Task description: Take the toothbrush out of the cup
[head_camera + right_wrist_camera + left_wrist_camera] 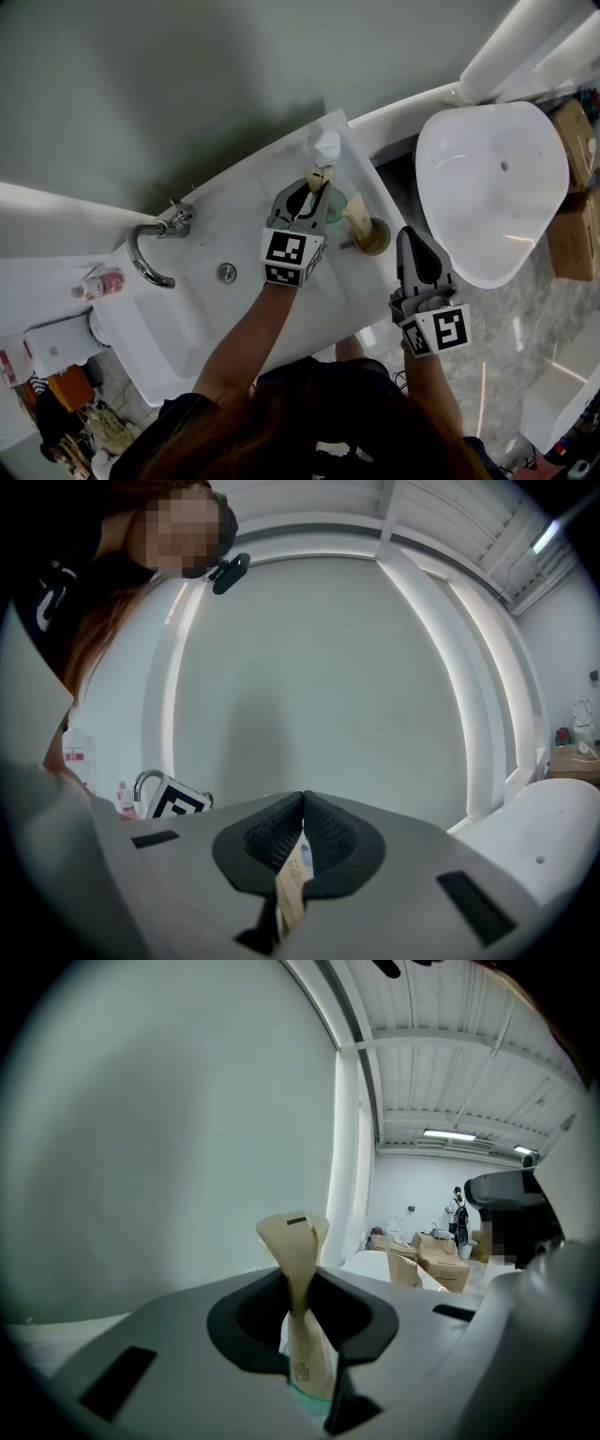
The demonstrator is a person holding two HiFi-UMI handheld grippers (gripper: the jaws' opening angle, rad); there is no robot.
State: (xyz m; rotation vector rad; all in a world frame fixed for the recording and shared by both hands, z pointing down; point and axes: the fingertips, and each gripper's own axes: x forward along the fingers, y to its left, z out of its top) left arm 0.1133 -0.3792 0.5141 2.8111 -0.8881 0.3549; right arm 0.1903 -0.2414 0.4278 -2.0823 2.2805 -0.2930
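paper-wrapped toothbrush [292,1237] should be light, stiff, slippery; my left claw [300,1288] pinches it, cup [306,1402] just below; right claw [303,799] closed.

Grey wall [187,75], wht sink [202,323], chrome tap [148,251], marble flr [506,342].

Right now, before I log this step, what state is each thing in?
toothbrush: paper-wrapped, upright, standing in the green cup.
green cup: upright on the sink rim.
left gripper: shut on the toothbrush.
right gripper: shut, apart from the brown cup.
brown cup: upright, holding another wrapped packet.
tap: no water seen running.
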